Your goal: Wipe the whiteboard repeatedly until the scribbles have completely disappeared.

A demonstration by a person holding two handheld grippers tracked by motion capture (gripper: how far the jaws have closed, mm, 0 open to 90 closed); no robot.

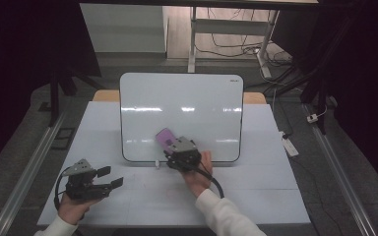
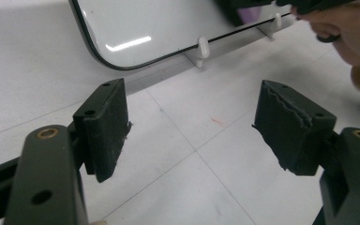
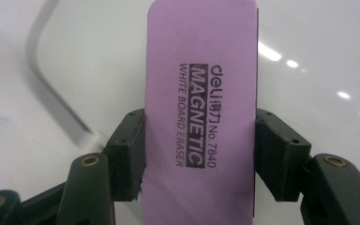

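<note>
Right gripper [image 1: 170, 146] clamps the purple eraser [image 3: 200, 112] near the whiteboard [image 1: 182, 98] bottom edge; left gripper [image 1: 109, 177] gapes empty over bare table [image 1: 256, 191].

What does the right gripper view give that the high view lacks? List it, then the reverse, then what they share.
Right gripper view: the black print on the purple eraser, reading MAGNETIC WHITE BOARD ERASER, and both pads pressed on its sides.
High view: the left gripper with jaws apart over the table, and the whole whiteboard standing on it.
Both: the right gripper shut on the eraser in front of the whiteboard.
</note>
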